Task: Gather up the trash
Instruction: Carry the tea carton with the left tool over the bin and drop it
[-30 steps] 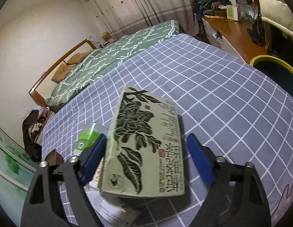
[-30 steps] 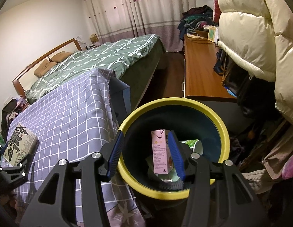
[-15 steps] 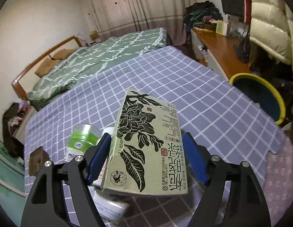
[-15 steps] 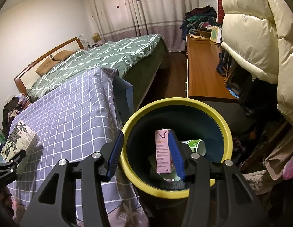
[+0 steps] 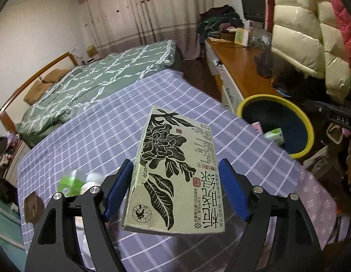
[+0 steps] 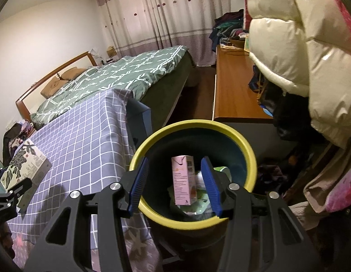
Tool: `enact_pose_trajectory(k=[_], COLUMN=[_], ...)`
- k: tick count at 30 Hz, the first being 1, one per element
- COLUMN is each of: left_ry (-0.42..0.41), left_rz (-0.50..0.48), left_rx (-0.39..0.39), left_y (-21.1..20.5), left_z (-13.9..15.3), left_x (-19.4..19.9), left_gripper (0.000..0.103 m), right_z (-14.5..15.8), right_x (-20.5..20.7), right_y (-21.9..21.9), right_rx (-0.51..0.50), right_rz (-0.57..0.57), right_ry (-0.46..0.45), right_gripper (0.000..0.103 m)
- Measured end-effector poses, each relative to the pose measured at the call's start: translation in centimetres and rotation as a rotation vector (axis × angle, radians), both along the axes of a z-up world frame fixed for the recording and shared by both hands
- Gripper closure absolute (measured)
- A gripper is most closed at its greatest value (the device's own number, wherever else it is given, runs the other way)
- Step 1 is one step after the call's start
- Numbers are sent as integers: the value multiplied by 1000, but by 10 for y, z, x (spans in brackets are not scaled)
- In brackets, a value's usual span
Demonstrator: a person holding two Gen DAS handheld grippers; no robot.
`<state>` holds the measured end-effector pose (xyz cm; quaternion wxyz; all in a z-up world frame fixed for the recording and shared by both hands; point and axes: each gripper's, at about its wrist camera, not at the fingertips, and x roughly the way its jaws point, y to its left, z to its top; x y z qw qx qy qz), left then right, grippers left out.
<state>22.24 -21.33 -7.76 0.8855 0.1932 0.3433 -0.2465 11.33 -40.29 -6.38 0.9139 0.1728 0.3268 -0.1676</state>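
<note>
My left gripper point(image 5: 176, 192) is shut on a pale green tea box point(image 5: 175, 170) with a black flower print, held above the checked purple cloth point(image 5: 96, 131). The box also shows in the right wrist view point(image 6: 23, 165). My right gripper point(image 6: 175, 185) is open over the yellow-rimmed dark bin point(image 6: 193, 221). A pink carton point(image 6: 183, 179) hangs free between the fingers, touching neither, over the bin's inside. The bin also shows in the left wrist view point(image 5: 309, 136), with trash inside.
A green-and-white cup point(image 5: 70, 182) and a small brown object point(image 5: 32, 206) lie on the cloth at the left. A wooden desk point(image 6: 234, 90) stands behind the bin. Puffy coats point(image 6: 300, 45) hang at the right. A green bed point(image 6: 107, 83) lies beyond.
My right gripper has opened wider and the pink carton has left its fingers over the bin. My left gripper has lifted the tea box and swung toward the bin.
</note>
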Motion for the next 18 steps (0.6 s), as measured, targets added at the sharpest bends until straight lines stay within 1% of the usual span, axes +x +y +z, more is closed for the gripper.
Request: enact_pose_trajectory(k=[7, 14, 18], left_ry=[2, 12, 37], left_rz=[-80, -186, -245], left_rx=[6, 34, 47], left_y=[-60, -142, -189], left_z=[1, -10, -18], left_x=[1, 2, 3], left_gripper=[26, 26, 26], right_z=[1, -10, -18], right_x=[-23, -42, -49], right_y=[-28, -56, -69], right_rx=[2, 18, 33], right_rz=[-49, -103, -130], right_ry=[-17, -4, 4], right_gripper=[57, 56, 56])
